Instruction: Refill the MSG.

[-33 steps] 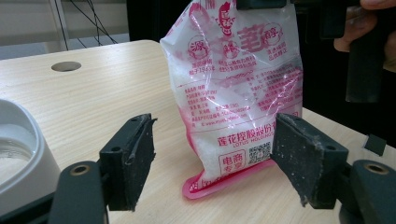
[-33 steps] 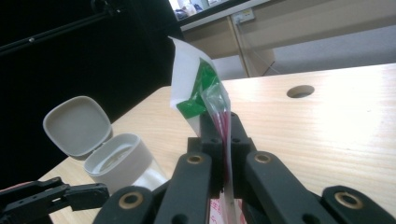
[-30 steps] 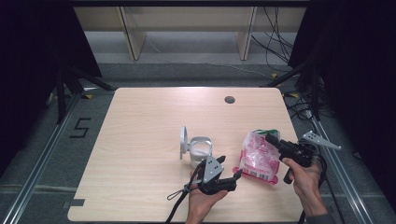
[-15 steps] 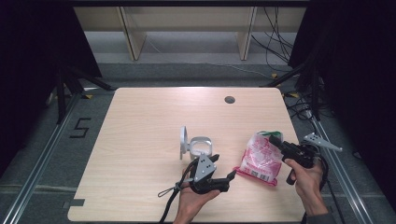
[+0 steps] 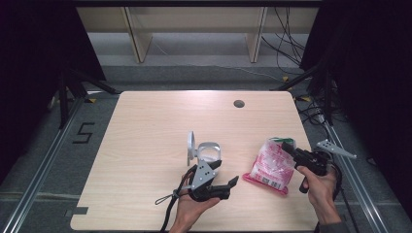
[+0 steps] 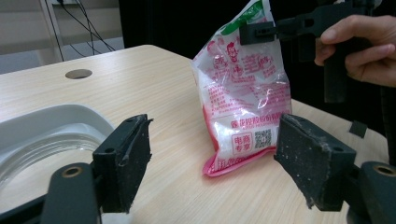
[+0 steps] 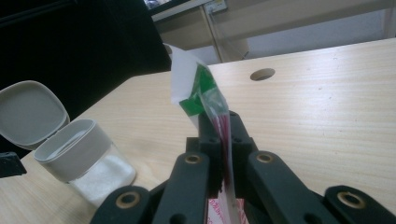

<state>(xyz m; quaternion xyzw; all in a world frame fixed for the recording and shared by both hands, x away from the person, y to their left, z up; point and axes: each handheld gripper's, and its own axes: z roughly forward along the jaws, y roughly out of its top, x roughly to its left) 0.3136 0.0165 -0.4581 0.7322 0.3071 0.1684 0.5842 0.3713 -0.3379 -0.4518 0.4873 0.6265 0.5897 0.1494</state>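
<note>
Right gripper view: hand-held gripper pinching bag

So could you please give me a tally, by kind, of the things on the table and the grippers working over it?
Snack bag: 1
Lidded container, lid open: 1
Grippers: 2, left gripper open, right gripper shut on the bag
Total: 4
</note>
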